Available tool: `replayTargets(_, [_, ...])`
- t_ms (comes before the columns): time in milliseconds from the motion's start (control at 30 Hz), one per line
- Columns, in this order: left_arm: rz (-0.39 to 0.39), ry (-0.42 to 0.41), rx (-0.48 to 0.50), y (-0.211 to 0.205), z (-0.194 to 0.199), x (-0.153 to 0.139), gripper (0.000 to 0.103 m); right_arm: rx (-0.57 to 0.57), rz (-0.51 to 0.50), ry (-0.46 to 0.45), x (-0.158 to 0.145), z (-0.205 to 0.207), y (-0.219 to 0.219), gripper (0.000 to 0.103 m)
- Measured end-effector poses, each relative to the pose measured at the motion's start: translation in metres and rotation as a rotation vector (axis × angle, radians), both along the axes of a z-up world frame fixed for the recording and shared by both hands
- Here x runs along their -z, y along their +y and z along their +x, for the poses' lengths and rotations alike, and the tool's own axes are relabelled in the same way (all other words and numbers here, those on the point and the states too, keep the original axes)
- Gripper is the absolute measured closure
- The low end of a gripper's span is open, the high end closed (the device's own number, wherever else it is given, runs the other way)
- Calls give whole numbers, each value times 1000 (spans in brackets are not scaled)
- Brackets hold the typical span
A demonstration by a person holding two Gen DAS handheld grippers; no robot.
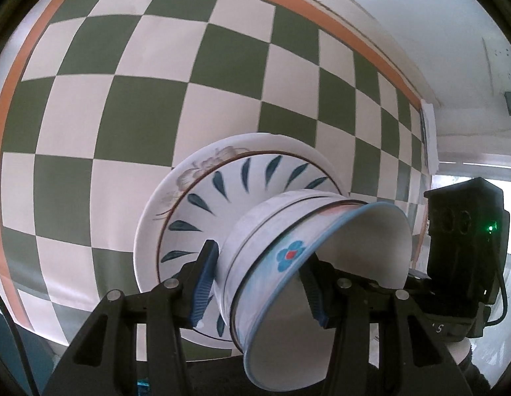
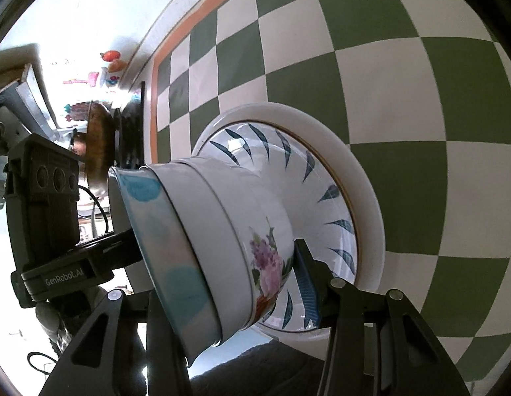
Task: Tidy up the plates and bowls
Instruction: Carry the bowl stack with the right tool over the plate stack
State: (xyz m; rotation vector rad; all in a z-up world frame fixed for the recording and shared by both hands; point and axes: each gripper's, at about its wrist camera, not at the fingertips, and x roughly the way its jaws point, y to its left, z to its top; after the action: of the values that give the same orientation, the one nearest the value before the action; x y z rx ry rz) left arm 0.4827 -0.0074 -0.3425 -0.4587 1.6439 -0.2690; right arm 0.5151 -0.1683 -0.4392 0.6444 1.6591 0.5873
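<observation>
The bowls (image 1: pixel 288 264), nested on two plates (image 2: pixel 354 178), are sitting between both grippers' fingers: left gripper (image 1: pixel 258 283) pinching at 6 o'clock, right gripper (image 2: pixel 222 293) likewise gripping. Heavy, slippery, breakable; the stack is resting on the checked cloth (image 1: pixel 123 99).

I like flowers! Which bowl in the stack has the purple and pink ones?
The middle bowl, with purple-pink blossoms; the top bowl has a blue flower instead.
</observation>
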Motion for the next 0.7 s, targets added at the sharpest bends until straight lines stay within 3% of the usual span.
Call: replayTargets(700, [23, 10, 0, 6, -2, 8, 58, -7, -12, 14, 6, 3, 5, 55])
